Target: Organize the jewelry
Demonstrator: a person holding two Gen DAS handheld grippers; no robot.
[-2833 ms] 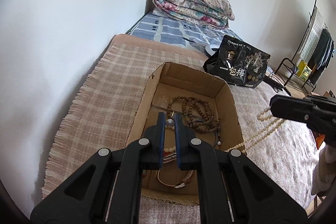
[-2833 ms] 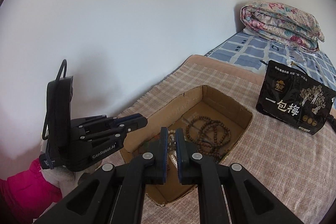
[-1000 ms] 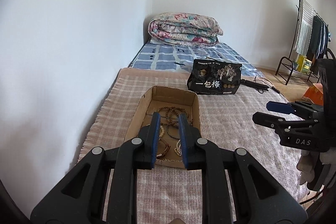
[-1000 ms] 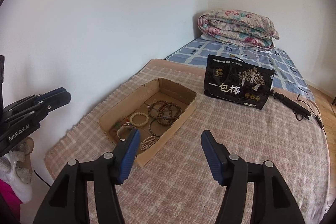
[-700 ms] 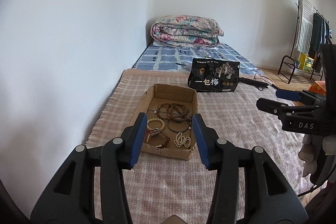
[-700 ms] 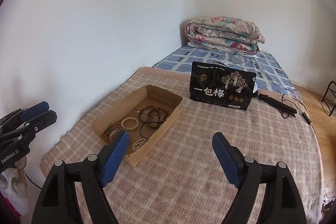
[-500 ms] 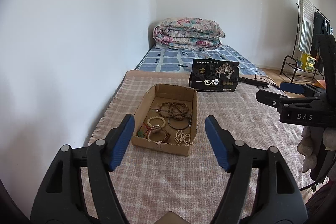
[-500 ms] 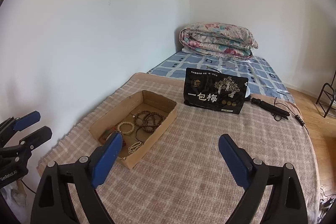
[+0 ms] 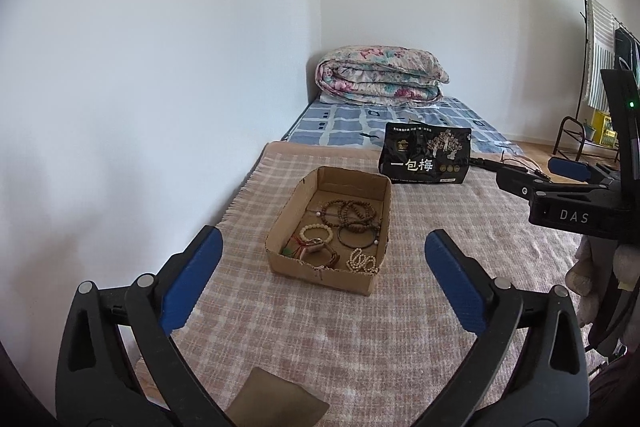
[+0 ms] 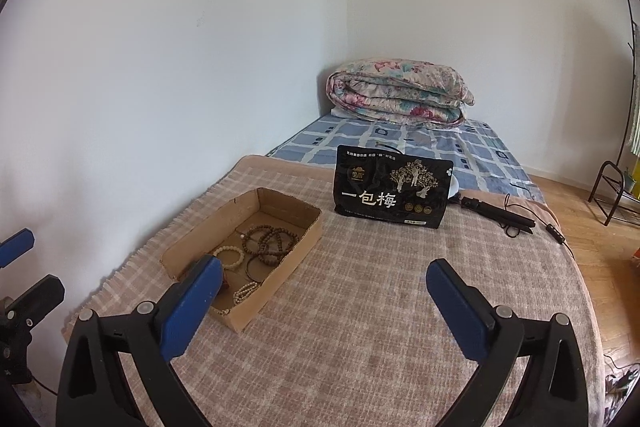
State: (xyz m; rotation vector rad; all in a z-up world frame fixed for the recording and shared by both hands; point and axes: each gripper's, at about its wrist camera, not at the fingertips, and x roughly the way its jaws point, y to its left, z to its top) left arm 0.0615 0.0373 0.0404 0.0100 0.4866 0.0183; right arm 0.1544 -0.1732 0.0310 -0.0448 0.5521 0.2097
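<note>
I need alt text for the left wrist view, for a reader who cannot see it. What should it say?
An open brown cardboard box of beaded bracelets sits on a pink checked blanket, framed by the open, empty left claw. Behind it stands a black printed snack bag; the right claw enters from the right edge.

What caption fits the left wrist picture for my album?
Open left claw hovers before a cardboard box of bead bracelets on a plaid blanket.

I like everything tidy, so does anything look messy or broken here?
Mostly tidy: the bracelets all lie inside the cardboard box. The box's near rim looks torn and ragged. A black cable lies loose on the checked blanket beside the black snack bag.
</note>
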